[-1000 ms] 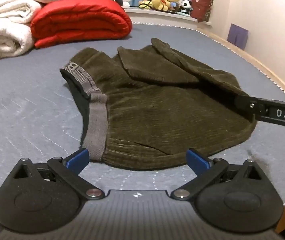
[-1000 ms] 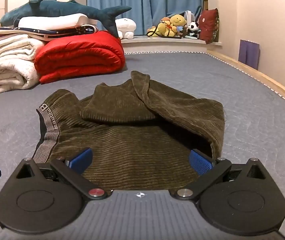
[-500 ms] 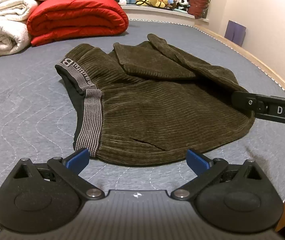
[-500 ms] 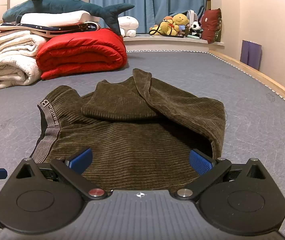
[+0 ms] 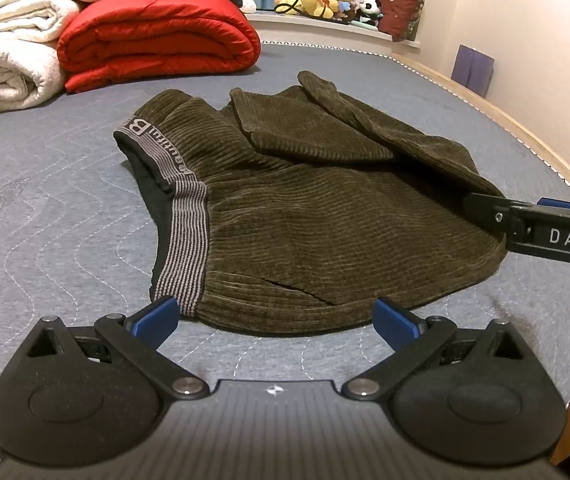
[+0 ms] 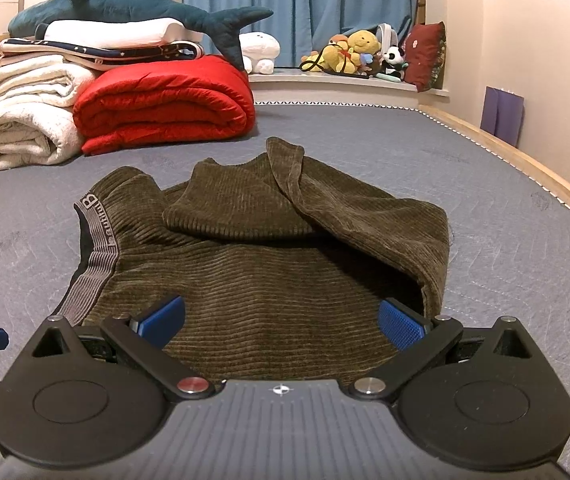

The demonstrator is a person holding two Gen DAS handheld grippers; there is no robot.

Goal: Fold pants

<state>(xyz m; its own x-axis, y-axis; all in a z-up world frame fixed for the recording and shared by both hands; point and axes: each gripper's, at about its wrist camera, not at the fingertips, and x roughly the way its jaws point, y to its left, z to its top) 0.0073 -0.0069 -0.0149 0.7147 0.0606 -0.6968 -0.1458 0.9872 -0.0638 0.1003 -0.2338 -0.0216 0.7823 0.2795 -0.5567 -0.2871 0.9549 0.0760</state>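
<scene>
The olive corduroy pants (image 5: 317, 224) lie folded in a heap on the grey quilted bed, the striped grey waistband (image 5: 183, 240) to the left and the legs doubled back on top. They also fill the middle of the right wrist view (image 6: 269, 264). My left gripper (image 5: 275, 316) is open and empty, just short of the pants' near edge by the waistband. My right gripper (image 6: 281, 322) is open and empty, low over the pants' near edge. Its arm shows at the right of the left wrist view (image 5: 545, 228), beside the fold.
A rolled red quilt (image 6: 165, 108) and folded white blankets (image 6: 25, 112) lie at the back left, with a plush shark (image 6: 137, 10) on top. Stuffed toys (image 6: 361, 54) sit on the window ledge. A wooden bed edge (image 6: 525, 168) runs along the right.
Both grippers stay open. The left wrist view has shifted a little, and the pants now sit slightly farther back and more to the right in it.
</scene>
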